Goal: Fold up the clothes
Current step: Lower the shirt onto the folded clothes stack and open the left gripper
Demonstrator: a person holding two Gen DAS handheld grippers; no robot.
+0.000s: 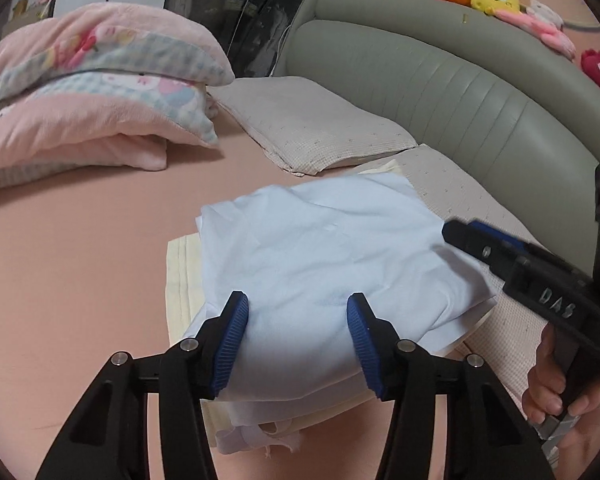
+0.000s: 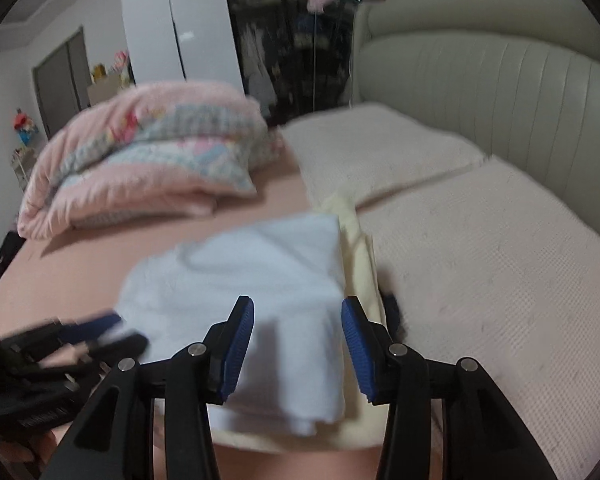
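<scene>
2 wrist views, close, sharing white garment [image 1: 320, 264]

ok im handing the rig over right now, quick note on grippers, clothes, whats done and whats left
Left gripper: jaws apart over the near edge of the white garment, no visible pinch.
Right gripper: the same at its edge; blurred.
White garment lies folded on the cream garment, a stack on the pink sheet by the pillows.
Left: probably square the stack; no other loose clothes in view.

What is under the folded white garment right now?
A pale yellow folded cloth lies under the folded white garment, its edges showing on the pink bedsheet. Its middle is covered.
</scene>
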